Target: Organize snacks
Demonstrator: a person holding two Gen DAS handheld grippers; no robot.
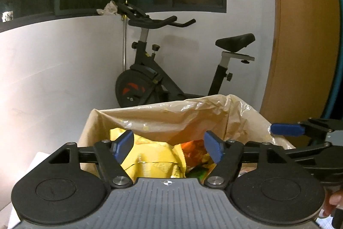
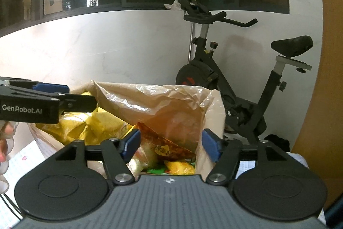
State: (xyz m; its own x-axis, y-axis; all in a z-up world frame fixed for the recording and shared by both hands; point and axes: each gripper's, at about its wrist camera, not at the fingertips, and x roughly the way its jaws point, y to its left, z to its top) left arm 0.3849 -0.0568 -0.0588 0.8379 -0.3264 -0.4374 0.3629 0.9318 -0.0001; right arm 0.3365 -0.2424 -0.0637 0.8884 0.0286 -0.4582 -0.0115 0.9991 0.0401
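A translucent tan plastic bag (image 1: 193, 113) stands open in front of both grippers; it also shows in the right wrist view (image 2: 163, 104). Inside lie yellow snack packets (image 1: 150, 158) and an orange-red packet (image 1: 190, 147). The right wrist view shows the yellow packets (image 2: 94, 123), an orange-brown packet (image 2: 167, 145) and green wrappers (image 2: 156, 170). My left gripper (image 1: 168, 146) is open and empty above the bag's near side. My right gripper (image 2: 170, 145) is open and empty over the bag's right part. Each gripper enters the other's view from the side: the right one (image 1: 287, 129) and the left one (image 2: 50, 89).
A black exercise bike (image 1: 163, 70) stands against the white wall behind the bag, also in the right wrist view (image 2: 235, 87). A wooden panel (image 1: 300, 35) rises at the right. Dark windows run above. White paper (image 2: 23, 164) lies beneath the bag.
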